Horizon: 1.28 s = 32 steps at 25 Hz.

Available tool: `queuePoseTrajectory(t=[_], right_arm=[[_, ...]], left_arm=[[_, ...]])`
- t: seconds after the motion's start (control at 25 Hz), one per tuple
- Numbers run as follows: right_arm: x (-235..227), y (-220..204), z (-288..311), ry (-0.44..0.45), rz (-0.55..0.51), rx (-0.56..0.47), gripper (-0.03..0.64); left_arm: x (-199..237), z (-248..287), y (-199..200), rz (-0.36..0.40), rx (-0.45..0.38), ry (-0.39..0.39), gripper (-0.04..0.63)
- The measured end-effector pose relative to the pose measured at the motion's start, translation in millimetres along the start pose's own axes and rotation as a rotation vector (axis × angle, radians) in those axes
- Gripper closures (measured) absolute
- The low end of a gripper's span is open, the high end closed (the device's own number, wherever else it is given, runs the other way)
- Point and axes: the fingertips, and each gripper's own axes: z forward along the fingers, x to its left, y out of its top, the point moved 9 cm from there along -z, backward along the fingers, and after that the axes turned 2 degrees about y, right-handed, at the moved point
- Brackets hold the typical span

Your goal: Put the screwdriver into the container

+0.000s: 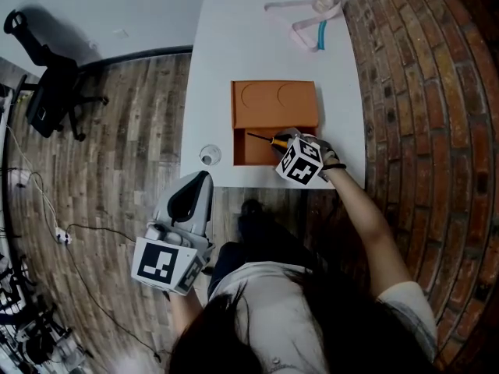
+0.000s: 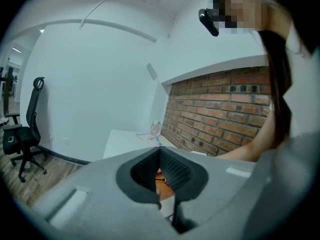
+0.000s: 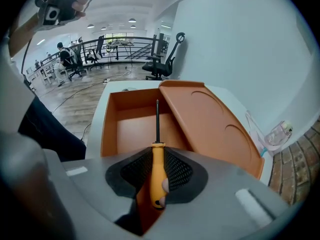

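An orange container (image 1: 236, 148) stands open near the front edge of the white table (image 1: 234, 45), its lid (image 1: 274, 104) laid flat behind the box. My right gripper (image 1: 282, 140) is shut on the screwdriver's (image 1: 263, 138) orange handle, with the black shaft pointing left over the box. In the right gripper view the screwdriver (image 3: 157, 171) sits between the pads and its tip reaches over the container (image 3: 107, 129) and lid (image 3: 210, 119). My left gripper (image 1: 204, 178) hangs off the table, below its front edge, jaws together and empty (image 2: 159, 191).
A small round clear object (image 1: 210, 156) lies at the table's front left corner. A pink and clear hanger bundle (image 1: 312, 14) rests at the far end. A brick wall (image 1: 421, 92) runs along the right. A black office chair (image 1: 47, 84) stands on the wood floor at left.
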Motion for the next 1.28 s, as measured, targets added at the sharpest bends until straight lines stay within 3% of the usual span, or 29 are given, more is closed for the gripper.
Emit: queuePoseTrajectory(t=[0.84,1.28], right_arm=[[0,4,14,0.044,-0.013,0.058,0.534],[3,4,2,0.016,0.005,0.034,0.534]], left_arm=[[-3,-2,-4,0.015,0.025,-0.024,0.595],[-8,-8,-4,0.025,0.013,-0.042,0.595]])
